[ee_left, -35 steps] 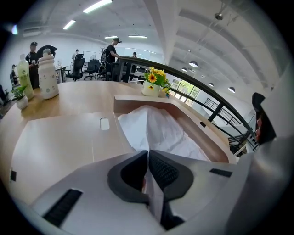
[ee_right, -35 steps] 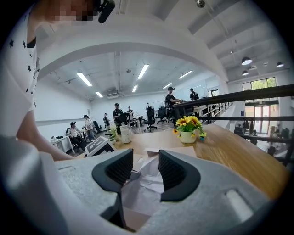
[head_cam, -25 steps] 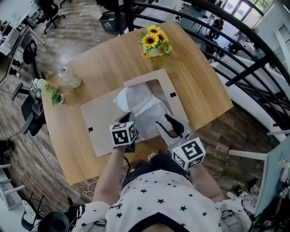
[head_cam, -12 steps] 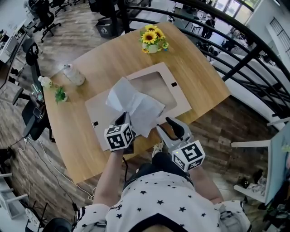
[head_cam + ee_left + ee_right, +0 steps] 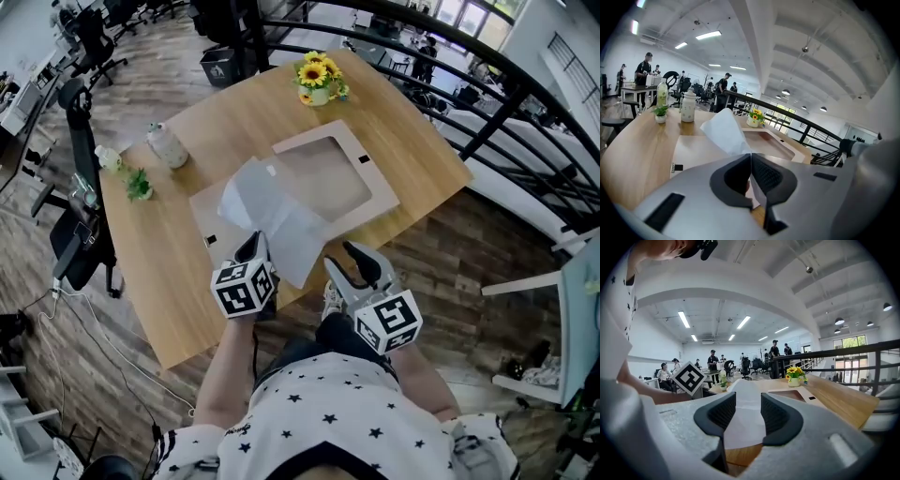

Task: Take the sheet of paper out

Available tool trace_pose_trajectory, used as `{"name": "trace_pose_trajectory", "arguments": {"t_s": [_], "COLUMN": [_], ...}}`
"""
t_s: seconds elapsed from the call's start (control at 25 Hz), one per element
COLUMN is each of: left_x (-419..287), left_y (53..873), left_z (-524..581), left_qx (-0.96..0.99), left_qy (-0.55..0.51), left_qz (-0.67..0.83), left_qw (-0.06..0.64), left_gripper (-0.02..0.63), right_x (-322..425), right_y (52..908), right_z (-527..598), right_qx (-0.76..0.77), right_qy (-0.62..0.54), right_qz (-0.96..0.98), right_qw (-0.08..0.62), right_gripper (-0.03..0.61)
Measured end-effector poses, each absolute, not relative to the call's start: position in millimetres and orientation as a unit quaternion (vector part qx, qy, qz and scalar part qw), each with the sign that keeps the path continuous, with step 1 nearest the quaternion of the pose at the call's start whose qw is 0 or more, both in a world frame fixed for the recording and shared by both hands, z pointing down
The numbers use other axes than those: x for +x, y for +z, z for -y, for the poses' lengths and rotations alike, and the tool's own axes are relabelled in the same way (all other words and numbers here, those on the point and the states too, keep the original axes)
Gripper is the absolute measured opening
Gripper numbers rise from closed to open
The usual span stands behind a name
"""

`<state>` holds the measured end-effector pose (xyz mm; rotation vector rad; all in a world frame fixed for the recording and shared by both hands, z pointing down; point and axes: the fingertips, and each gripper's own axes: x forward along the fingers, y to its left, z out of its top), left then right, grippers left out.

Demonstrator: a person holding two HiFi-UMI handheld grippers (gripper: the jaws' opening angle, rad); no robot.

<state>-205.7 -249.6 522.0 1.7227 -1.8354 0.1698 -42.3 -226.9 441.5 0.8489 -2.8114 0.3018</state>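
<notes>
A white sheet of paper (image 5: 270,217) hangs slack over the beige cardboard folder (image 5: 373,192) with a cut-out window, which lies flat on the wooden table. My left gripper (image 5: 255,251) is shut on the sheet's near edge, above the table's front edge. In the left gripper view the paper (image 5: 725,133) rises out of the closed left gripper (image 5: 750,161). My right gripper (image 5: 353,257) stands open just right of the sheet, beyond the table edge. In the right gripper view the paper (image 5: 748,425) shows past the right gripper (image 5: 748,411); its pads do not touch it.
A pot of sunflowers (image 5: 319,82) stands at the table's far edge. A white bottle (image 5: 170,145) and a small green plant (image 5: 139,185) stand at the left end. A black railing (image 5: 487,122) runs on the right; an office chair (image 5: 82,220) is on the left.
Both grippers have drawn back toward the person. The left one has pulled the sheet off the folder's window toward the near table edge and lifted it a little.
</notes>
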Motion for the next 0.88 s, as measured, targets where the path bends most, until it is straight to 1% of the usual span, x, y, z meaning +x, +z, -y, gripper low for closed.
{"name": "trace_pose_trajectory", "arguments": {"t_s": [0.12,0.24,0.32,0.68,0.88], "left_x": [-204,-200,-197,-177,-166], "left_y": [512,505,499,478,468], "left_z": [227,202,185,114,78], "left_qx": [0.656,0.663,0.667,0.684,0.693], "left_qy": [0.055,0.045,0.037,0.011,-0.001], "left_qz": [0.69,0.685,0.683,0.671,0.664], "left_qw": [0.301,0.298,0.295,0.286,0.281], "left_gripper": [0.008,0.008,0.008,0.008,0.008], "right_x": [-41,-38,-36,-20,-12], "right_y": [439,437,436,425,423], "right_z": [209,190,177,121,94], "right_qx": [0.298,0.311,0.315,0.335,0.337], "right_qy": [0.096,0.09,0.087,0.077,0.072], "right_qz": [0.945,0.942,0.941,0.936,0.936], "right_qw": [0.095,0.093,0.091,0.075,0.067], "right_gripper": [0.158,0.134,0.129,0.034,0.011]}}
